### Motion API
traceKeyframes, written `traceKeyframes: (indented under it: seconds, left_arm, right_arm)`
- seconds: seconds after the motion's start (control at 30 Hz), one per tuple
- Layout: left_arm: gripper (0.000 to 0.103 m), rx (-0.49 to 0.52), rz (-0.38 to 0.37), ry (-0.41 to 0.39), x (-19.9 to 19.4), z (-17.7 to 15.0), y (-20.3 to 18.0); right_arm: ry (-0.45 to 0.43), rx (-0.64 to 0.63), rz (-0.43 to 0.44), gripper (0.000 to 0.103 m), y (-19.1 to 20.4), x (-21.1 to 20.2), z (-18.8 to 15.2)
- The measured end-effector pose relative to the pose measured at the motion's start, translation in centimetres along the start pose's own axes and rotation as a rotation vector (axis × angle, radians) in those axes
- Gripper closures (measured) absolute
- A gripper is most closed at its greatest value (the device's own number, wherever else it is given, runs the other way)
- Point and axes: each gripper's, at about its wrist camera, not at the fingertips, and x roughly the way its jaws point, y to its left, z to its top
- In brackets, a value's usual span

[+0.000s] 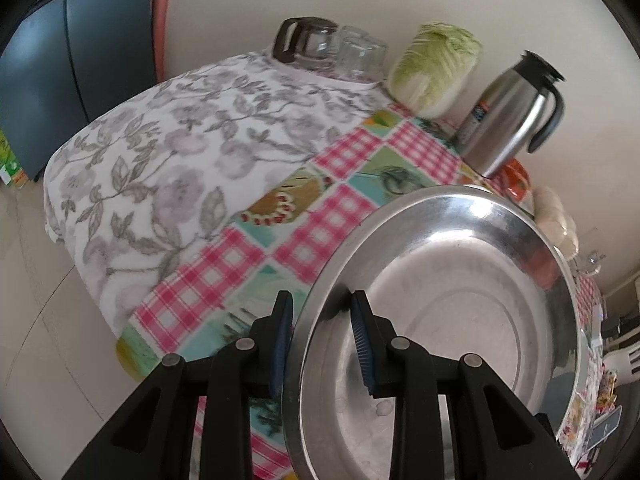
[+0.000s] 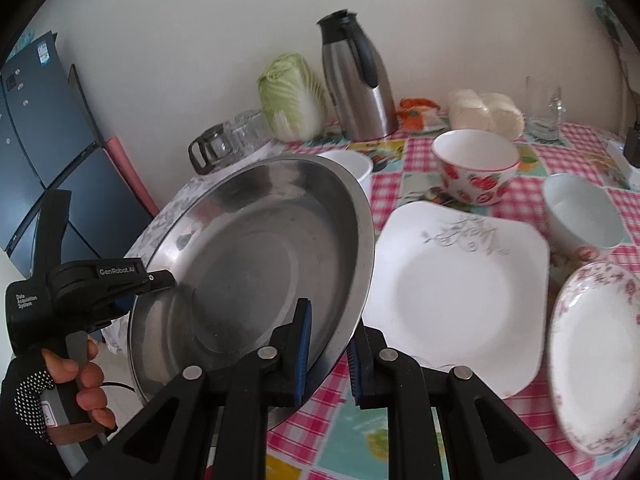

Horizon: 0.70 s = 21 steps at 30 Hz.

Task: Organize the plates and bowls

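Left wrist view: a surface (image 1: 304, 208) under floral and pink-checked cloths stands against a white wall, bearing a cabbage (image 1: 434, 68) and thermos (image 1: 512, 112). The left tool (image 1: 322, 320) pinches the rim of a tilted, empty steel basin (image 1: 460, 280).

Right wrist view: the right tool (image 2: 330, 332) pinches the basin's opposite rim, held above the surface. Beside it lie a square plate (image 2: 456, 296), a strawberry bowl (image 2: 476, 170) and a floral plate (image 2: 596, 356), all empty.

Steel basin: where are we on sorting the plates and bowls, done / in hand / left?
Done: nothing looks stacked yet. In hand: the steel basin is held tilted above the table, its rim between the fingers of both the left gripper and right gripper. Left: square white plate, floral plate, strawberry bowl and white bowl lie separate on the checked cloth.
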Motion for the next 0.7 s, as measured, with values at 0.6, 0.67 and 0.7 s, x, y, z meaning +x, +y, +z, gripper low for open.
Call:
traceKeyframes:
  seconds: [0.6, 0.67, 0.7]
  left_arm:
    - [0.074, 0.132, -0.028, 0.058, 1.2, -3.2, -7.2]
    - [0.071, 0.097, -0.009, 0.057, 1.3, -2.8, -5.8]
    - [0.062, 0.080, 0.003, 0.051, 1.2, -2.6, -5.3]
  right_arm:
    - [0.012, -0.010, -0.073, 0.086, -5.4, -1.3, -0.8]
    - [0.023, 0.013, -0.058, 0.086, -5.9, -1.0, -0.6]
    - [0.024, 0.026, -0.046, 0.086, -6.0, -1.0, -0.6]
